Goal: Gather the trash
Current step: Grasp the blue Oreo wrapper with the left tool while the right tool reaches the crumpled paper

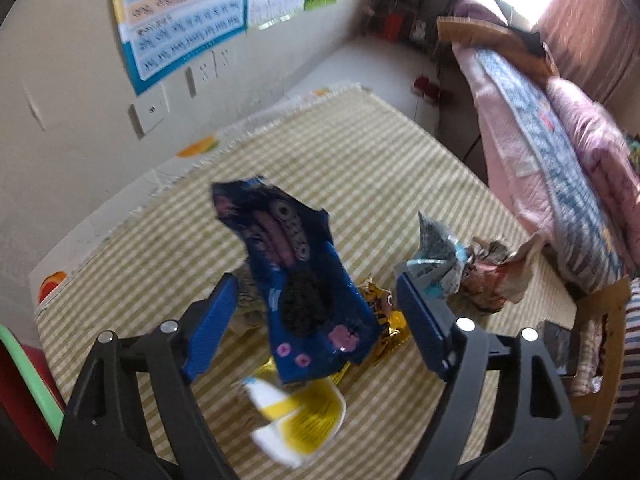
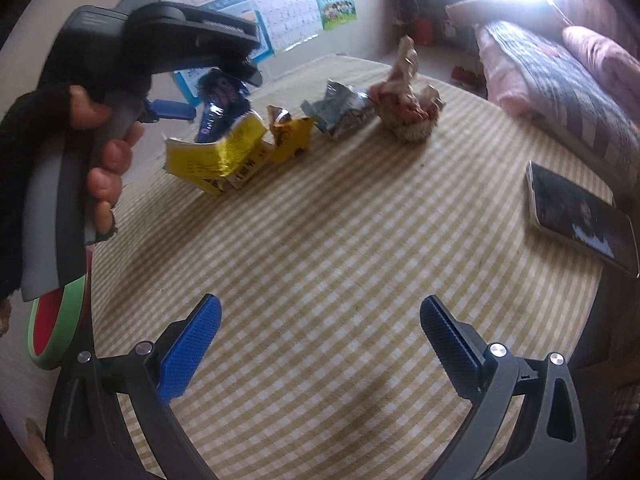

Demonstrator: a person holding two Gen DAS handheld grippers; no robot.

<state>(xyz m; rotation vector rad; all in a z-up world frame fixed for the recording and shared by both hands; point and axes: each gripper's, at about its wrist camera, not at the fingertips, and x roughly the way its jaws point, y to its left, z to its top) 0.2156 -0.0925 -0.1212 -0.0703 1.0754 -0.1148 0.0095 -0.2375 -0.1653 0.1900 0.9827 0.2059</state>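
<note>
A blue snack wrapper (image 1: 304, 280) stands upright on the striped tablecloth (image 1: 360, 168). My left gripper (image 1: 316, 320) is open around it, and both blue pads stand clear of its sides. A yellow and white wrapper (image 1: 304, 416) lies just below it, and a gold-orange wrapper (image 1: 384, 312) lies behind. To the right are a silver-blue wrapper (image 1: 436, 260) and crumpled reddish paper (image 1: 492, 276). In the right wrist view the same row shows: blue wrapper (image 2: 218, 108), yellow wrapper (image 2: 216, 156), orange wrapper (image 2: 288, 136), silver wrapper (image 2: 340, 112), crumpled paper (image 2: 408, 108). My right gripper (image 2: 320, 320) hangs open over bare cloth near the front.
A phone (image 2: 580, 220) lies near the table's right edge. A bed with pink and blue blankets (image 1: 560, 160) runs along the right. A wall with posters (image 1: 180, 20) is behind the table. A green and red round object (image 2: 52, 320) sits at the table's left. A hand (image 2: 108, 152) grips the left tool.
</note>
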